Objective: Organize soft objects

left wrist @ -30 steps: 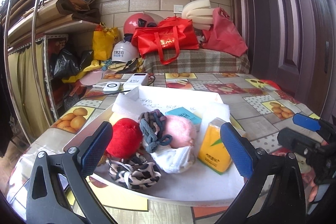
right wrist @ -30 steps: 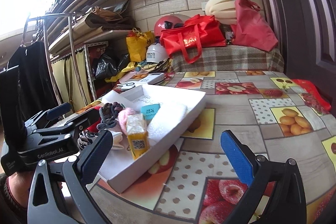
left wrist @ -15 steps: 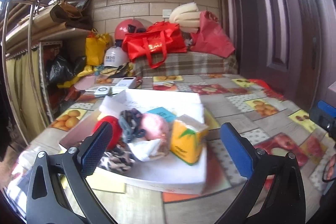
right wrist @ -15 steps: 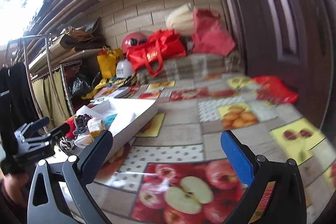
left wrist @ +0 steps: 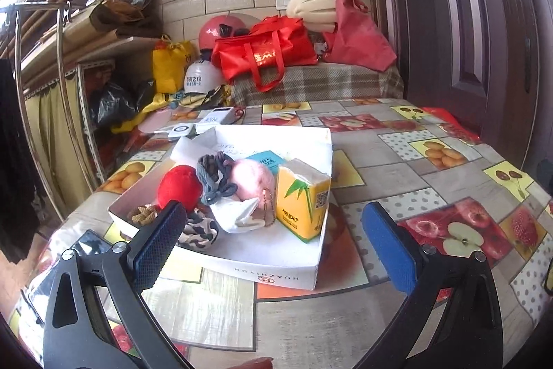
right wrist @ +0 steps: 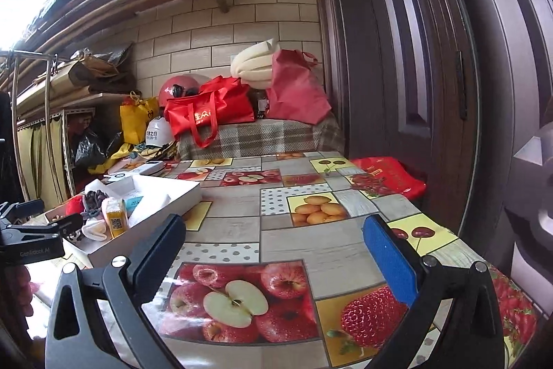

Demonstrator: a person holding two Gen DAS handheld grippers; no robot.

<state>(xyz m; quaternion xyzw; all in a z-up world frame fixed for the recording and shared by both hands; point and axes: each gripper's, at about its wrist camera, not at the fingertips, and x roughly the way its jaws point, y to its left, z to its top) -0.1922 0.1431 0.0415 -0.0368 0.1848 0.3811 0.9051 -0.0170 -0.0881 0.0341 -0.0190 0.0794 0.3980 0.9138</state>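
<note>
The soft things, red pompom (left wrist: pixel 179 187), pink puff (left wrist: pixel 249 175) and the rest, sit heaped in the white box (left wrist: pixel 276 272) on the counter (left wrist: pixel 397 158). The left gripper (left wrist: pixel 273 248), fingers apart and empty, faces them closely; the right gripper (right wrist: pixel 273 251), also spread, looks past over bare counter.

A white shallow box (left wrist: pixel 283 272) lies flat on the desk, and the soft things sit bunched at its near left end. A red plush ball (left wrist: pixel 179 187) touches a grey knitted scrunchie (left wrist: pixel 212 177), a pink pompom (left wrist: pixel 252 177) beside that. In front lie a white cloth (left wrist: pixel 238 213) and a black-and-white scrunchie (left wrist: pixel 198 229); a yellow tissue pack (left wrist: pixel 302 196) stands upright to the right.
</note>
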